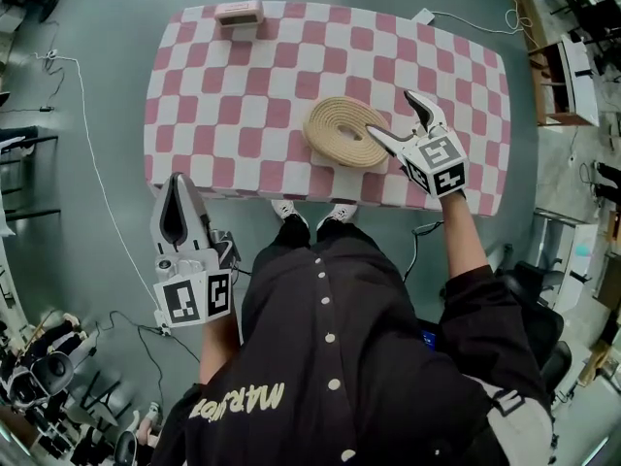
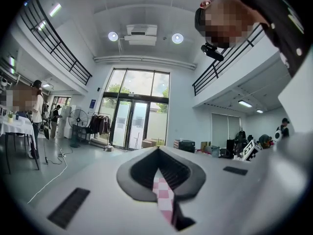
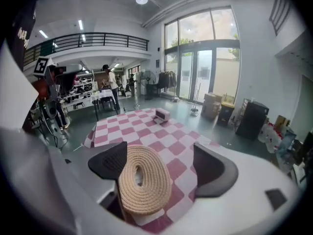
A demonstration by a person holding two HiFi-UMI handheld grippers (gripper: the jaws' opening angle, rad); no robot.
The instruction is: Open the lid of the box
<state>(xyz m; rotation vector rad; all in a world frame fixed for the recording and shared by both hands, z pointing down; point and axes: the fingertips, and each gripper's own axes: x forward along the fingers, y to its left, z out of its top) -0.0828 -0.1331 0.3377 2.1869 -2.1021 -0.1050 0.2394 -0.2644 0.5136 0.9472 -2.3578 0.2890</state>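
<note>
Tablecloth [image 1: 243,95] = pink n white checks. Coiled rope thing [image 1: 347,129] is plain tan, little box [image 1: 239,13] pale pink. Left gripper [image 1: 178,184] + right gripper [image 1: 393,115] both light grey w/ black pads, b&w square markers. Shirt [image 1: 330,357] black, white buttons. Floor [image 1: 97,56] grey-green.

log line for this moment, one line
left hand-held gripper: shut, empty, low beside table | right hand-held gripper: open, jaws at edge of rope coil | pink box: far table edge, untouched
</note>
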